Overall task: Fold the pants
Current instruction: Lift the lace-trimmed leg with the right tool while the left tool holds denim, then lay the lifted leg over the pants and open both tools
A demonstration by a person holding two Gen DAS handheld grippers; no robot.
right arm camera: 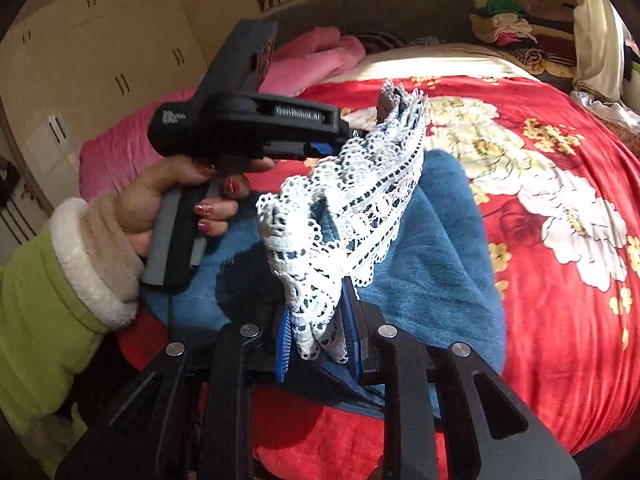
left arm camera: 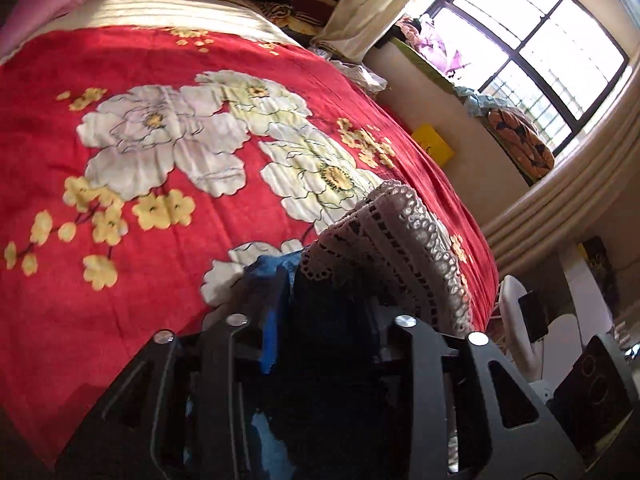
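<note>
The pants are blue fleece (right arm camera: 436, 256) with a white lace hem (right arm camera: 360, 216). They lie on a red floral bedspread (right arm camera: 560, 280). My right gripper (right arm camera: 318, 344) is shut on one end of the lace hem and holds it above the bed. My left gripper (right arm camera: 360, 136) shows in the right wrist view, held in a hand, shut on the other end of the hem. In the left wrist view the left gripper (left arm camera: 320, 304) has lace (left arm camera: 400, 232) and dark blue cloth between its fingers.
A pink blanket (right arm camera: 316, 56) lies at the head of the bed. Folded clothes (right arm camera: 508, 24) are stacked at the far corner. A window (left arm camera: 532, 36) with a sill of items and a yellow box (left arm camera: 432, 144) lie beside the bed. Wardrobe doors (right arm camera: 100, 52) stand at left.
</note>
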